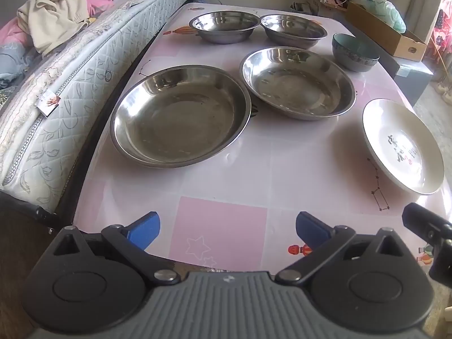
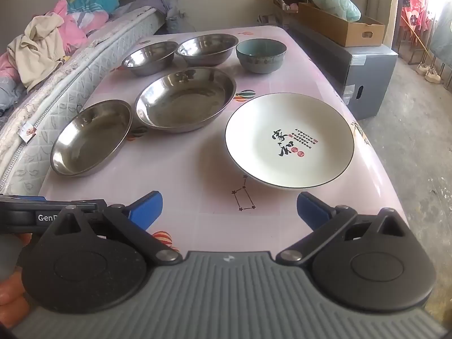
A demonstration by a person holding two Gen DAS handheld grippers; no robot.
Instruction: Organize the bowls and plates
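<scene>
On the pink table (image 1: 220, 175) lie two large steel plates: a near-left one (image 1: 180, 115) (image 2: 90, 141) and a middle one (image 1: 298, 83) (image 2: 185, 99). Two steel bowls (image 1: 224, 25) (image 1: 293, 29) stand at the far end, also seen in the right wrist view (image 2: 148, 58) (image 2: 207, 48). A teal ceramic bowl (image 1: 354, 52) (image 2: 261, 55) stands at the far right. A white plate with black script (image 1: 402, 145) (image 2: 289, 139) lies near right. My left gripper (image 1: 227, 230) is open and empty over the near table edge. My right gripper (image 2: 228, 207) is open and empty, just short of the white plate.
A mattress (image 1: 56, 90) with piled clothes (image 1: 59, 8) runs along the table's left side. A cardboard box (image 2: 343, 25) sits on a grey cabinet (image 2: 364, 65) at the far right. Concrete floor (image 2: 418, 141) lies to the right of the table.
</scene>
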